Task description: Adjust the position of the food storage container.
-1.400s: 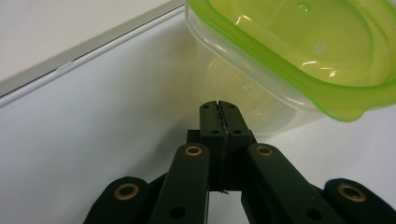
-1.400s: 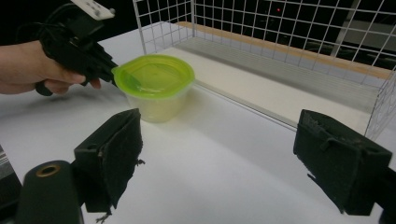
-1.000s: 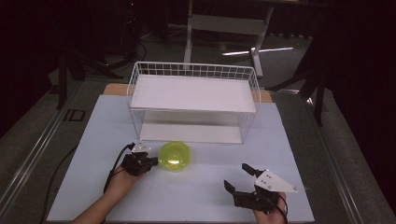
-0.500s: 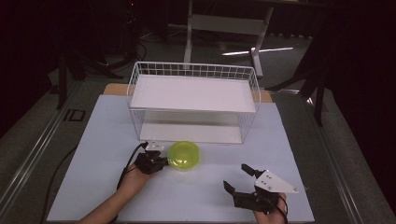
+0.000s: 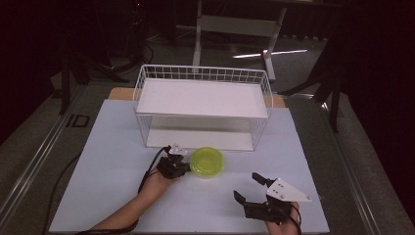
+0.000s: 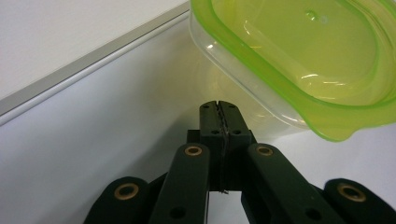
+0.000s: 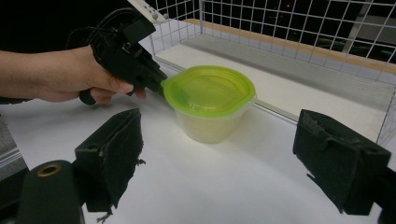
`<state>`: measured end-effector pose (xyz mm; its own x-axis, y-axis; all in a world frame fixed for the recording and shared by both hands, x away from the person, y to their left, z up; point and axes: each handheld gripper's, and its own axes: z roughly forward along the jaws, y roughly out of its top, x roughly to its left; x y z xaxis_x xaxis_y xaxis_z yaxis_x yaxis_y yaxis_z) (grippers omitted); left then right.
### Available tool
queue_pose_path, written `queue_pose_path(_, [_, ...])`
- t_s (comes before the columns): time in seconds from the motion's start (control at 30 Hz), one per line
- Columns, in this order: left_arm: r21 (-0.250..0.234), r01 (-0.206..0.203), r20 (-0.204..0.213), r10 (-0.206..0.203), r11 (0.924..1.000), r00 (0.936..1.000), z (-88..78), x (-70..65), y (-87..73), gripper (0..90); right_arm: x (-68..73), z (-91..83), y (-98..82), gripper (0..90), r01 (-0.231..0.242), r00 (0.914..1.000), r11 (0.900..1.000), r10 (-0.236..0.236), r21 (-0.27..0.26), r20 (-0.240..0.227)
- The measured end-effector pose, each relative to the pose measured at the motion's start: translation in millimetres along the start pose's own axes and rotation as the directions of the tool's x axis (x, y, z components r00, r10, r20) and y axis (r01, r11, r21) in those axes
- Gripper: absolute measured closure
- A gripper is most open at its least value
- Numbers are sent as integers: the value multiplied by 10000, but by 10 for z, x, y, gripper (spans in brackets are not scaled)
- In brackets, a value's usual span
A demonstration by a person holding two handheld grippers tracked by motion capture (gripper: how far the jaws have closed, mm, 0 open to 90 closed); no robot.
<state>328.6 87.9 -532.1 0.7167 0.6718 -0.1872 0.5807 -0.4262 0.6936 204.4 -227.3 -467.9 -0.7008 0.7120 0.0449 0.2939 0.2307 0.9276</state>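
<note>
Container (image 5: 207, 162), clear tub with green lid, upright on the white table (image 5: 112, 147) just in front of the wire rack (image 5: 203, 105). Left gripper (image 5: 182, 168) at its left side, jaws pressed together, tips against the tub wall below the lid rim. Right gripper (image 5: 247, 188) well apart nearer the front edge, jaws wide, nothing between.

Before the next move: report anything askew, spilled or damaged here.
Nothing stands out. The container stands upright on the table with its green lid seated, nothing spilled. The left gripper, shut, sits at its side; the right gripper is open, apart. The rack looks straight.
</note>
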Motion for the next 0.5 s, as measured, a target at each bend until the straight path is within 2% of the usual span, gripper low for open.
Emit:
queue_pose_path(0.13, [-182,-27,103,29,9998,9999,-62,-5,-28,900,-4,1,-9,157,10,10000,10000,-10,58,-19])
queue_pose_path(0.27, [-659,293,400,-267,9974,9988,-263,24,-143,889,-12,1,-16,157,-55,10000,9999,55,118,-4])
queue_pose_path(0.33, [-915,378,673,-317,9951,9972,-352,35,-209,837,-7,5,-14,156,-23,10000,9999,23,140,2])
queue_pose_path(0.4, [-979,363,794,-286,9945,9964,-454,35,-277,745,8,17,-11,156,322,9993,9992,-327,250,168])
queue_pose_path(0.5, [-1162,375,973,-262,9925,9949,-621,7,-364,585,20,46,-15,156,413,9989,9983,-422,414,201])
